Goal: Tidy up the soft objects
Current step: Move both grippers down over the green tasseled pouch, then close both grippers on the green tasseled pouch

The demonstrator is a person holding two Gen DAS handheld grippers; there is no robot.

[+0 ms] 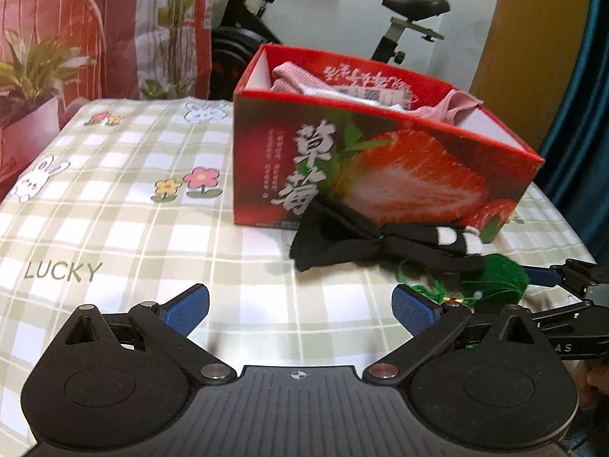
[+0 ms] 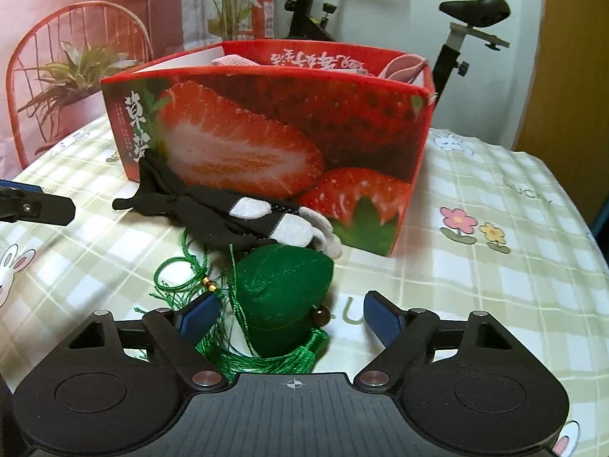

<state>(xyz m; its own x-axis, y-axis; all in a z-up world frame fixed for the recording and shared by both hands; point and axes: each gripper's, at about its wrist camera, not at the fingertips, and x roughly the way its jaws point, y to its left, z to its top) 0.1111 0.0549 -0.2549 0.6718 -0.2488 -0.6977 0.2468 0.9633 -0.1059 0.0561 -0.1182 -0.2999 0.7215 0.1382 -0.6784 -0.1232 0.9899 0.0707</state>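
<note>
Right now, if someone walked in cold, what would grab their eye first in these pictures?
The big red strawberry box in the middle of the checked tablecloth, with pink cloth inside. Against its front lie black socks with white patches, and nearer the camera a green pouch with tassels sits between the fingers of the open right claw.

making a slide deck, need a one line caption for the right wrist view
Open right hand-held gripper straddles a green tasselled sachet beside black socks before the strawberry box.
</note>
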